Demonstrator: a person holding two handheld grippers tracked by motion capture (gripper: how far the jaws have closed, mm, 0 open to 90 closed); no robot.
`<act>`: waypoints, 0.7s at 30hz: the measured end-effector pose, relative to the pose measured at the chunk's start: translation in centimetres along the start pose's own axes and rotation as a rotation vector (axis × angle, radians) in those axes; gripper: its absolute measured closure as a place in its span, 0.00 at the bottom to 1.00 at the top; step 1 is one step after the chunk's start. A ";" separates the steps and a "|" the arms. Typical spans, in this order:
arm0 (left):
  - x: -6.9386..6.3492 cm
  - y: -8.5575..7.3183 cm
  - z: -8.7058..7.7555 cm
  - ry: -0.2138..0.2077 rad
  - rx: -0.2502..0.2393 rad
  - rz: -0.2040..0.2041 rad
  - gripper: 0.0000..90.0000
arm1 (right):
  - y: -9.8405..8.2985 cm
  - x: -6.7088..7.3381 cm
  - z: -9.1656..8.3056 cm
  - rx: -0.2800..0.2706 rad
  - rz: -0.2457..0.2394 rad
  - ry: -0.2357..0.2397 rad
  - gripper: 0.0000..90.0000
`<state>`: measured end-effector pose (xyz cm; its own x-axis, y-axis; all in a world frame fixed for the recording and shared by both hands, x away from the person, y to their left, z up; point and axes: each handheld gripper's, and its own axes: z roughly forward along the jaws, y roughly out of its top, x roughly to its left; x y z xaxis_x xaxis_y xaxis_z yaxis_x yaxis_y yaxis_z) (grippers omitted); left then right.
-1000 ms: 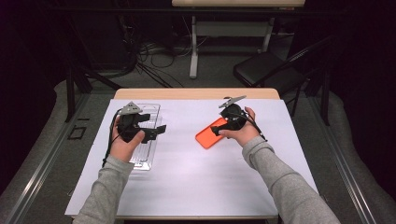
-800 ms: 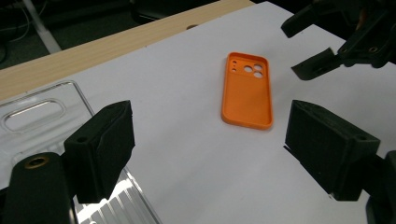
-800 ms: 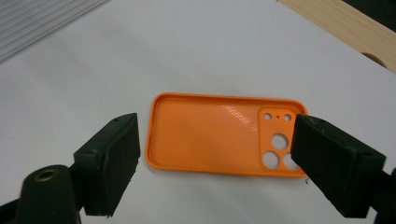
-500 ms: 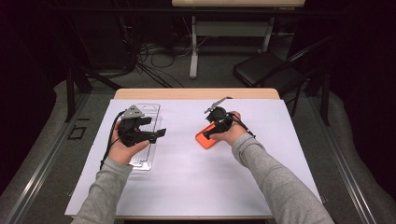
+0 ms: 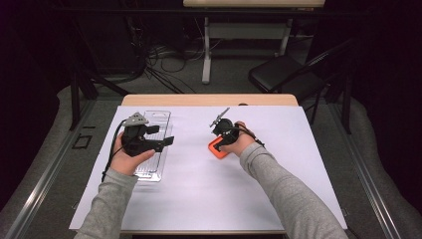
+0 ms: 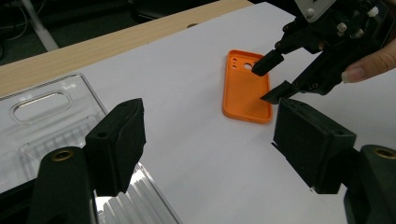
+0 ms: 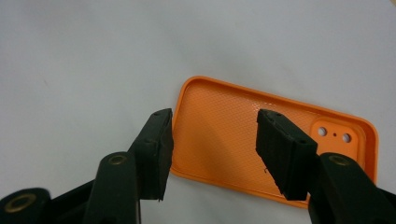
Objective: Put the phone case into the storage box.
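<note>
Orange phone case [image 5: 217, 148] lying flat, open side up, on the white sheet [image 5: 199, 189] covering the tabletop [image 5: 209, 100], a little right of the middle and nearer the far edge than the near one; camera cut-out visible at one end.

Right tool [image 5: 222, 138] poised over that case, jaws just closing yet not pressing: in the right gripper view one jaw over the case's inner floor, the other just outside its rim, with a clear gap on both sides. Nothing gripped. In the left gripper view, right tool [image 6: 275, 77] seen with its tips above the case [image 6: 245, 88] near the cut-out end.

Left tool [image 5: 166, 142] held above the clear plastic tray [image 5: 152, 169] near the left edge of the tabletop, jaws apart and just narrowing, nothing between them. Tray lying flat, well apart from the case.
</note>
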<state>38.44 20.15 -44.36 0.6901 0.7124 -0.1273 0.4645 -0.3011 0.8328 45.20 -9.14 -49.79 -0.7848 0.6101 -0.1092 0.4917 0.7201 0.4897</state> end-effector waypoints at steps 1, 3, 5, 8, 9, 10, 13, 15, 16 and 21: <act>0.0 0.0 0.0 -0.002 -0.002 -0.003 0.31 | -0.1 0.0 0.1 -0.004 -0.019 -0.004 0.51; 0.0 0.0 -0.1 -0.003 0.000 -0.002 0.32 | -0.1 -0.1 0.1 -0.004 -0.038 0.004 0.52; -0.1 -0.1 -0.1 0.002 0.002 0.003 0.34 | -0.2 -0.2 0.1 -0.005 -0.061 0.001 0.52; -0.2 -0.1 -0.1 -0.002 0.001 0.010 0.35 | -0.4 -0.3 0.0 -0.007 -0.104 -0.018 0.52; -0.2 -0.1 -0.1 -0.001 0.001 0.013 0.35 | -0.5 -0.3 0.0 0.000 -0.108 -0.026 0.52; -0.3 -0.1 -0.2 -0.003 -0.002 0.013 0.35 | -0.5 -0.3 0.0 0.000 -0.108 -0.026 0.52; -0.2 0.0 -0.4 -0.004 -0.010 0.015 0.35 | -0.7 -0.6 -0.3 0.018 -0.146 -0.020 0.58; -0.2 0.0 -0.5 -0.003 -0.013 0.014 0.35 | -0.6 -0.6 -0.6 0.058 -0.233 -0.056 0.59; -0.2 0.0 -0.5 -0.002 -0.015 0.012 0.35 | -0.6 -0.7 -0.8 0.059 -0.279 -0.068 0.60; -0.1 0.0 -0.9 0.002 -0.028 0.018 0.35 | -0.5 -1.1 -1.6 0.074 -0.394 -0.084 0.62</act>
<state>37.88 20.61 -43.89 0.6971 0.7083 -0.1116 0.4366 -0.2958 0.8497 45.23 -10.69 -48.49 -0.8865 0.3053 -0.3478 0.1876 0.9241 0.3331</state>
